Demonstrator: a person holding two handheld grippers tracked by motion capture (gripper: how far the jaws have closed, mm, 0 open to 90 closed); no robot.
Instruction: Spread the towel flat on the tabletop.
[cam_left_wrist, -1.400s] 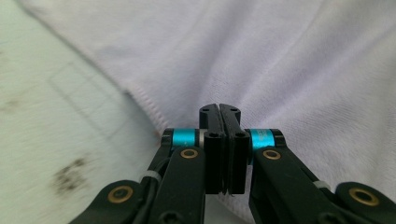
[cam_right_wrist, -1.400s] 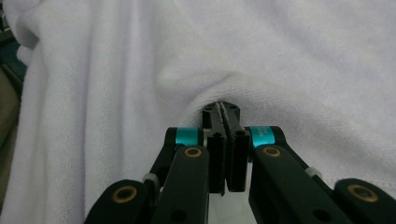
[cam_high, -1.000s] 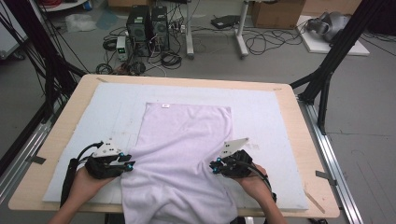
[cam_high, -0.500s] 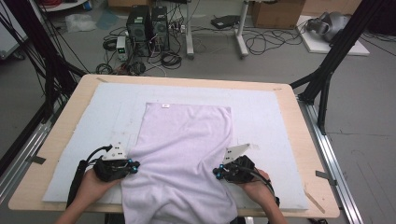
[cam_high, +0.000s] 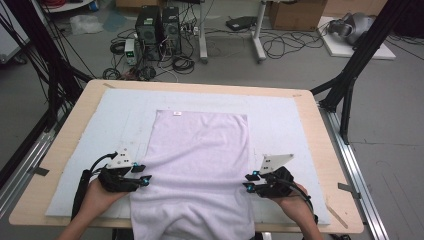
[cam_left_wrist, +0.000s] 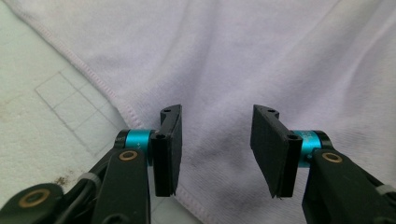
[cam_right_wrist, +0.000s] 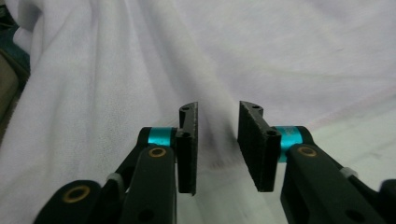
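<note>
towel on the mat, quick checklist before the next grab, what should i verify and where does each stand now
1. Left gripper jaws open after just opening, nothing pinched: ok.
2. Right gripper jaws open after just opening, nothing pinched: ok.
3. Towel far half flat on the mat: ok.
4. Towel near end fully on the table: not ok, it hangs over the near edge.
5. Left side hem within the left jaws' line: ok, it runs just beside them.
6. Right side hem between the right jaws: cannot tell.
</note>
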